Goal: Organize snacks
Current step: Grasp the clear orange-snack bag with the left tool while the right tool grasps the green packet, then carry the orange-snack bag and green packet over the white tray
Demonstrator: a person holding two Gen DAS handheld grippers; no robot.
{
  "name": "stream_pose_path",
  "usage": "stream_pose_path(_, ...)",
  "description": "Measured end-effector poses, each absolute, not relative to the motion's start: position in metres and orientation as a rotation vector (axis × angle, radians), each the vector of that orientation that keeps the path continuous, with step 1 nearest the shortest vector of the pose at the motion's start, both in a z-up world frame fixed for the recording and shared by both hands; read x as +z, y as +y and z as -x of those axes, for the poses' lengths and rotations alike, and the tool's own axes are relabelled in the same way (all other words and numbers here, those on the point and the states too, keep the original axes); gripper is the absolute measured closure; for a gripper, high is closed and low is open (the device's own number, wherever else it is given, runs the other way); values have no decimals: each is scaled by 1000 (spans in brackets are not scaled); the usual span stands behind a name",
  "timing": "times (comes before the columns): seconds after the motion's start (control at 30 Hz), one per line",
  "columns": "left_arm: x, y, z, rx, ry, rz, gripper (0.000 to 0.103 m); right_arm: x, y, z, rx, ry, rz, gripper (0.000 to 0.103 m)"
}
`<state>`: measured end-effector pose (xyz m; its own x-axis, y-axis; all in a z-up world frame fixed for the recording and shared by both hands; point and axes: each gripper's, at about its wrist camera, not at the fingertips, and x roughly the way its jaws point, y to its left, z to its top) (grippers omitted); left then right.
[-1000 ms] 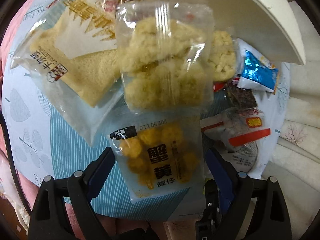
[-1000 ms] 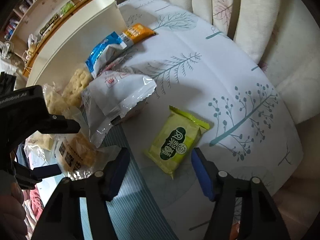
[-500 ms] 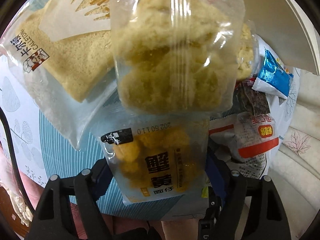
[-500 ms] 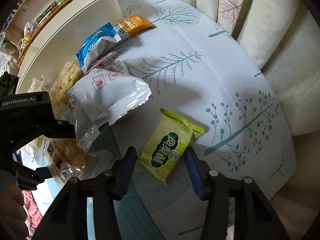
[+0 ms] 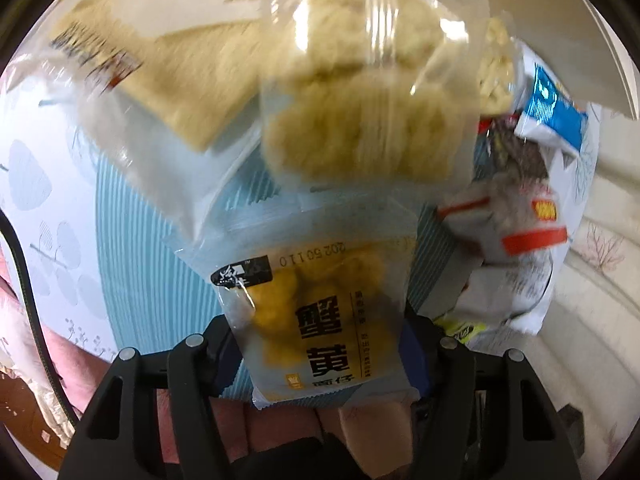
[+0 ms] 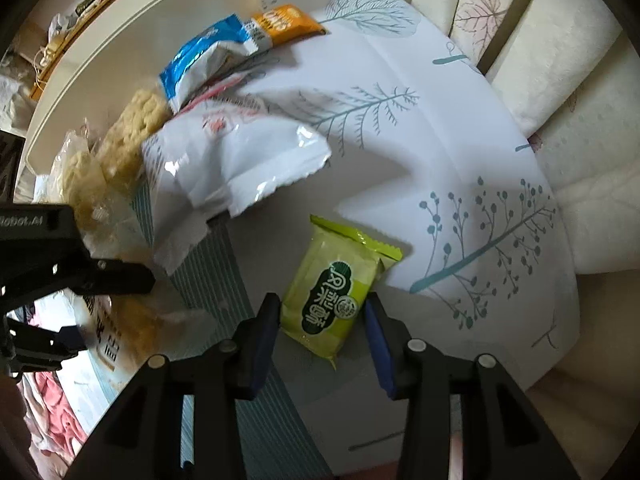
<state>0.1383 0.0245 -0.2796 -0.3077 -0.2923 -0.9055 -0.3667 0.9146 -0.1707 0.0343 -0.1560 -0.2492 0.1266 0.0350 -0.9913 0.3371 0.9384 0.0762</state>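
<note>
Two light film packets, one per gripper, both flat on the patterned cloth (image 6: 460, 128) over the counter. Left gripper (image 5: 320, 344) straddling the near end of the crab-roe pack (image 5: 320, 312), jaws closing, pads hard against its side edges or just short of them — cannot tell which; clear pouch of pale puffs (image 5: 360, 96) overlapping its far end, so likely to drag on lifting. Contents brittle, film slick: best pinched across the sealed end, gently. Right gripper (image 6: 320, 332) pointing down over the green pastry pack (image 6: 332, 292), which lies apart from the heap, jaws closing on either side, not yet pressing. Soft, crumbly filling probably — best pinched across its width, where the jaws now stand. White box (image 6: 132, 60) behind the heap, presumably the place to put them.
</note>
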Motion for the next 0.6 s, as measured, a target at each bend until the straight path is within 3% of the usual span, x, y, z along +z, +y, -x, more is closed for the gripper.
stream_pose_path(0.43, -235, 60, -114, -55, 1879, 436, 39, -224, -162, -5, -346, 1358, -359, 61)
stream_pose_path(0.6, -195, 85, -112, -93, 1814, 365, 39, -199, -151, 1, -355, 1288, -336, 61)
